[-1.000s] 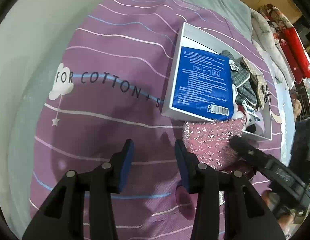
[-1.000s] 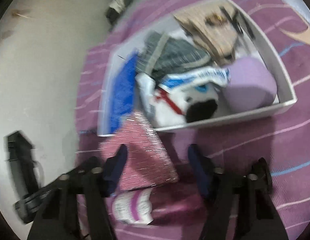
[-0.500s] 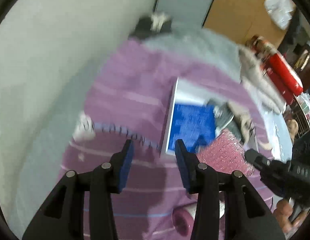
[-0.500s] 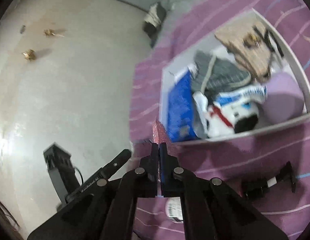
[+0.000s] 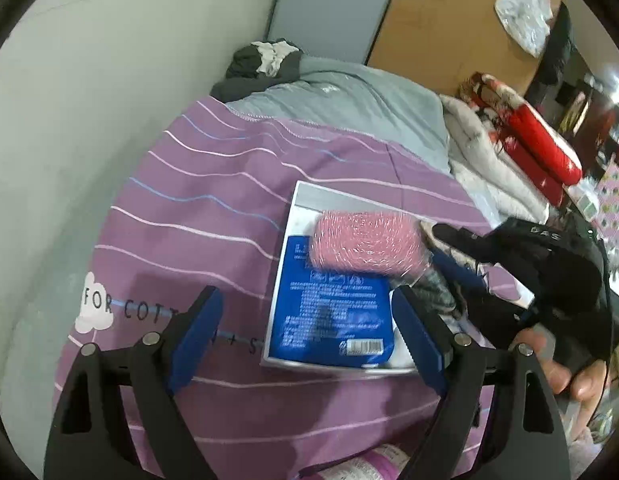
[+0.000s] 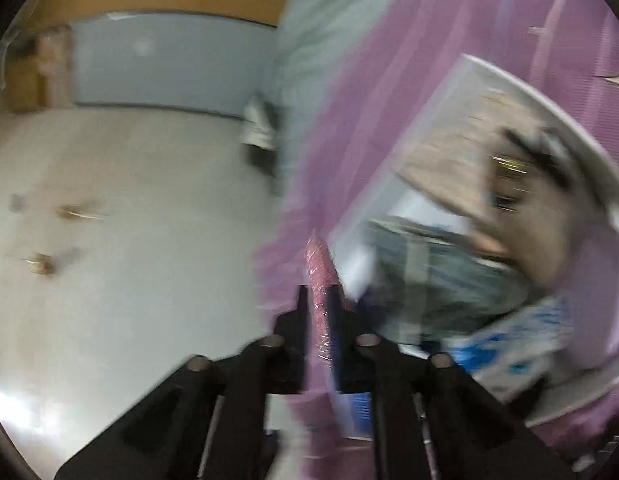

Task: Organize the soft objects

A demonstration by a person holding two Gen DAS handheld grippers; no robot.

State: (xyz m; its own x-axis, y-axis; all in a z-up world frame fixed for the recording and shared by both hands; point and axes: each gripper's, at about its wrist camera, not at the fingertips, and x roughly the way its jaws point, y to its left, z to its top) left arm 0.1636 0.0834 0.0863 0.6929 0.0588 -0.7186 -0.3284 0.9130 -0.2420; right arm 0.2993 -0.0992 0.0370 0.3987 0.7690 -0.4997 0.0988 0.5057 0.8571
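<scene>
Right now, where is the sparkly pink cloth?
The sparkly pink cloth is pinched in the right claw, held over the far end of the white box, above the blue packet in the left wrist view.

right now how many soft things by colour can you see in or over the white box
pink: 1, sparkly pink fuzzy cloth pinched in the right claw over the white rectangular box
blue: 1, flat blue plastic packet
grey: 1, grey checked fabric
beige: 1, beige fabric piece
total: 4
</scene>
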